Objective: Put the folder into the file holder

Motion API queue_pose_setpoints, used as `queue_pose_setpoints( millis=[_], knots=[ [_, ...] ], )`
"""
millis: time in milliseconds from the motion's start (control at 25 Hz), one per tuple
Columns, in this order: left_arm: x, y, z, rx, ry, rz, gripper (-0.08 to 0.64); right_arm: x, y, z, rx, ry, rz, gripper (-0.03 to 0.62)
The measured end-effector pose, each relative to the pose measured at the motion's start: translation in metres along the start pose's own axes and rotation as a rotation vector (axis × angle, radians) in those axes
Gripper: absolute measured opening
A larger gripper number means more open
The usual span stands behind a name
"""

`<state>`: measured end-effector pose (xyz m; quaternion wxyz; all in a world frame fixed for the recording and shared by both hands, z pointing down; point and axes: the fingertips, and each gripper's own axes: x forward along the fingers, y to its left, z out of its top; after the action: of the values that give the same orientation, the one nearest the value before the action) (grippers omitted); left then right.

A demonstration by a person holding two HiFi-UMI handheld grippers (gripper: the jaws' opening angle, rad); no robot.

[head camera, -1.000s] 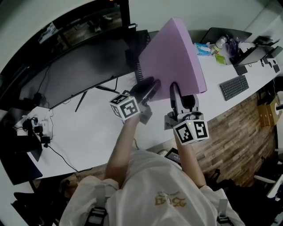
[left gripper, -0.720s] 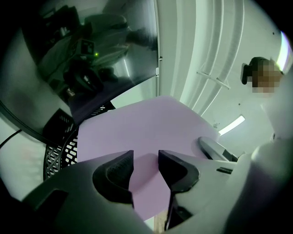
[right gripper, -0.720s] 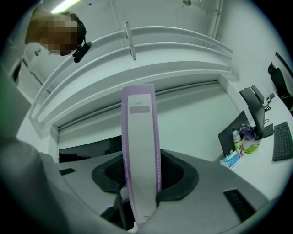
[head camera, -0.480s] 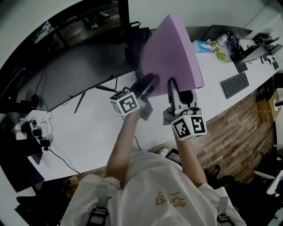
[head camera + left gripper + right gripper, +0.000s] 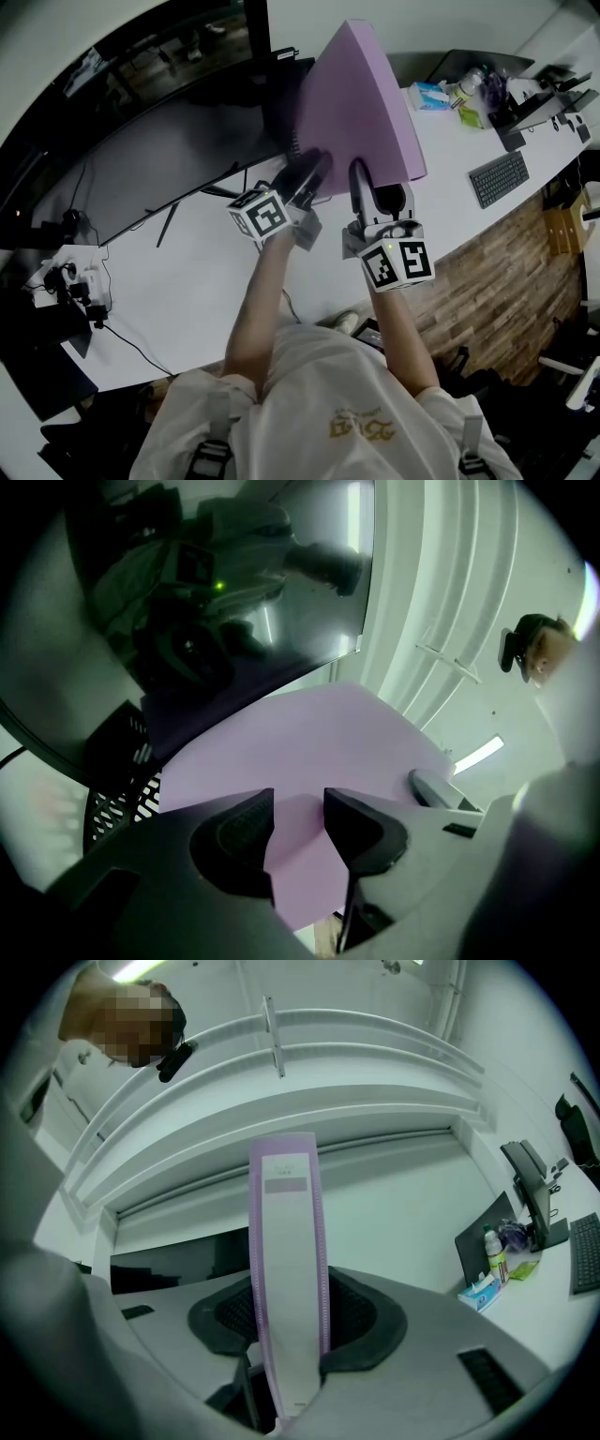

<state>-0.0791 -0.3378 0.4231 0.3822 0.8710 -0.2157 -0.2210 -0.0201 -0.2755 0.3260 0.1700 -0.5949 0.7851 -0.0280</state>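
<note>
**A:** Where is the folder (image 5: pixel 354 103), and which way does it point?

**B:** It is up in the air above the white table (image 5: pixel 187 272), touching nothing but the grippers. Its long axis runs from the grippers up and away, leaning toward the dark monitor (image 5: pixel 141 150). The broad purple cover faces left. The paler spine faces right, toward the keyboard (image 5: pixel 497 180).

**A:** What holds it?

**B:** The right gripper (image 5: pixel 286 1321). Its jaws are closed on the bottom end of the spine, one pad on each long edge. In the right gripper view the spine rises straight out from between them.

**A:** And the left gripper (image 5: pixel 298 817)?

**B:** Its jaws stand apart with a narrow gap and clamp nothing. The flat cover lies just behind them and fills the gap. I cannot tell whether they touch it.

**A:** The file holder (image 5: pixel 117 799)?

**B:** Black mesh, on the table below and to the left of the folder in the left gripper view, partly behind it.

**A:** Any writing?

**B:** The spine carries a long pale label (image 5: pixel 286 1241) with a grey box near its top and tiny print at its foot, too small to read. The gripper cubes show black-and-white square markers only. The tissue pack (image 5: pixel 428 97) has print that is too small to read.
</note>
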Motion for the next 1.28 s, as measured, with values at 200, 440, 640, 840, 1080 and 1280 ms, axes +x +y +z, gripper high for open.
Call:
queue_pose_setpoints(
  millis=[200, 440, 640, 840, 1080, 1280],
  knots=[
    [0.001, 0.009, 0.005, -0.031, -0.012, 0.004, 0.167, 0.011, 0.002, -0.004, -0.009, 0.0, 0.006, 0.183],
    [0.004, 0.014, 0.021, -0.004, -0.02, 0.003, 0.16, 0.02, 0.005, -0.007, -0.016, -0.011, 0.019, 0.184],
    [0.004, 0.023, 0.016, -0.009, 0.006, 0.023, 0.158, 0.023, 0.004, -0.016, -0.035, 0.009, 0.026, 0.184],
    [0.002, 0.033, 0.008, -0.007, 0.033, 0.049, 0.158, 0.022, -0.001, -0.029, -0.034, 0.034, 0.024, 0.184],
    [-0.003, 0.046, 0.001, -0.021, 0.044, 0.08, 0.158, 0.022, -0.003, -0.044, -0.047, 0.078, 0.025, 0.184],
    [-0.007, 0.059, -0.003, -0.032, 0.051, 0.105, 0.158, 0.026, -0.002, -0.057, -0.06, 0.105, 0.03, 0.185]
  ],
)
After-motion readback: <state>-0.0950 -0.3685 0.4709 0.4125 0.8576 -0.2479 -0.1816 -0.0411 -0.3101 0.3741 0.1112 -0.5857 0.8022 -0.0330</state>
